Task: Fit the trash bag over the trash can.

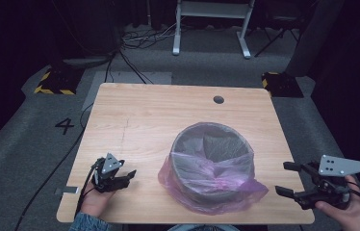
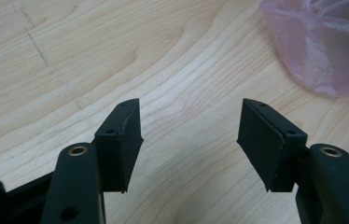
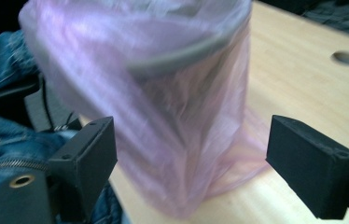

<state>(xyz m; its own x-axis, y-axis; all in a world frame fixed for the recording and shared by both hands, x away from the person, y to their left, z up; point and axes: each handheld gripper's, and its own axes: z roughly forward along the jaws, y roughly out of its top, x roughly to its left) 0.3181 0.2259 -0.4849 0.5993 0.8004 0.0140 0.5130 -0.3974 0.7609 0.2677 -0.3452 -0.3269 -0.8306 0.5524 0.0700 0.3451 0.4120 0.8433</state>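
**Lined bin between two open hand-held grippers**

Grey carpet and dark surroundings frame a light wooden table (image 1: 135, 115), seen from the high view. On it stands a grey round bin (image 1: 212, 163) lined with a pink plastic bag (image 1: 216, 192), whose loose skirt spreads over the wood around the base. The bin lies to the right of the left hand-held gripper (image 1: 129, 177), well apart from it, and to the left of the right hand-held gripper (image 1: 288, 179), which is held at the table's right edge. Each is carried in a hand, and both show their jaws spread with nothing between them. A cable hole (image 1: 218, 99) lies beyond the bin.

Left gripper view: the left hand-held gripper (image 2: 189, 140) has its jaws standing wide over bare wood, holding nothing. A fold of the pink plastic bag (image 2: 322, 51) lies ahead and to the right, clear of the jaws.

Right gripper view: the right hand-held gripper (image 3: 191, 161) has its jaws spread wide and empty. The bagged bin (image 3: 163, 93), blurred, stands ahead between the two jaw lines, apart from both pads. Denim sleeves (image 3: 4, 140) appear behind the left jaw.
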